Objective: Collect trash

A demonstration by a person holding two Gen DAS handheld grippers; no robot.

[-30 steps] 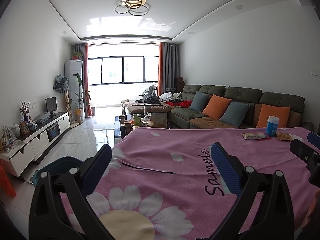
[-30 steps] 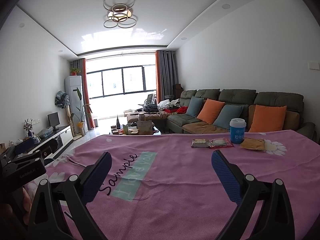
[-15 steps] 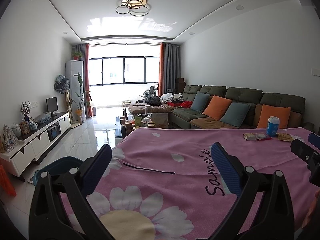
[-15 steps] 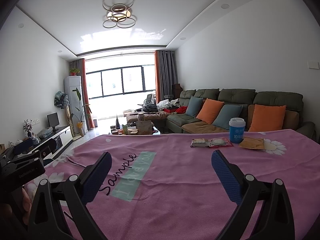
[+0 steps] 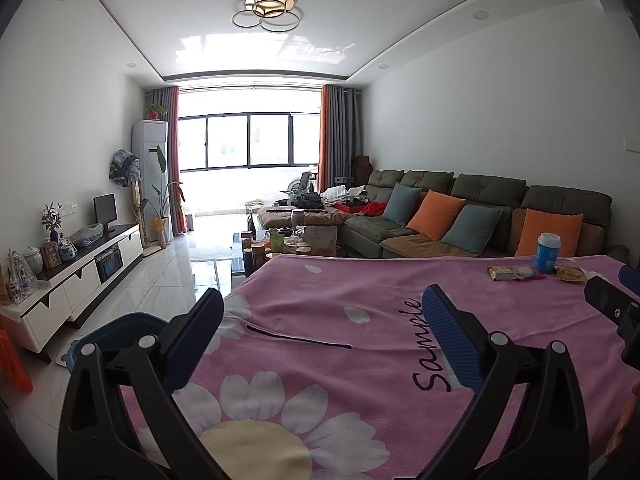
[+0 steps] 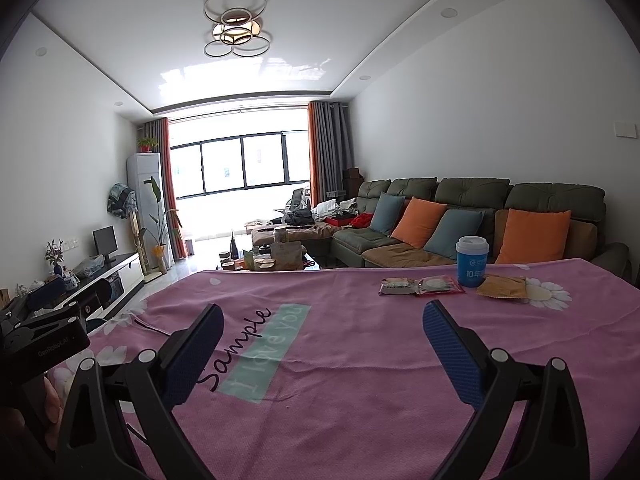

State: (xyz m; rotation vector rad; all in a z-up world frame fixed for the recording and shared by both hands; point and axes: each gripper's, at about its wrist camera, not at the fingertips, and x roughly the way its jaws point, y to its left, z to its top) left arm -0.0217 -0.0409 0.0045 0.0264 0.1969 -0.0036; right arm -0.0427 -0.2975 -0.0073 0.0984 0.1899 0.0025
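Observation:
On the far right of the pink flowered tablecloth [image 6: 360,352] lies the trash: a brown snack wrapper [image 6: 398,286], a red-edged clear packet [image 6: 439,285], a tan packet [image 6: 502,287] and an upright blue paper cup [image 6: 472,260] with a white lid. The left wrist view shows the same cup [image 5: 547,253] and wrappers [image 5: 514,272] far off to the right. My right gripper [image 6: 320,340] is open and empty, well short of the wrappers. My left gripper [image 5: 320,328] is open and empty over the cloth's left part.
A blue bin [image 5: 116,336] stands on the floor off the table's left edge. Beyond the table are a cluttered coffee table [image 5: 288,240], a green sofa [image 6: 480,216] with cushions, and a white TV cabinet [image 5: 72,280] along the left wall.
Both views have barely shifted; the cup and wrappers sit slightly lower and nearer in the right wrist view. Both grippers stay open.

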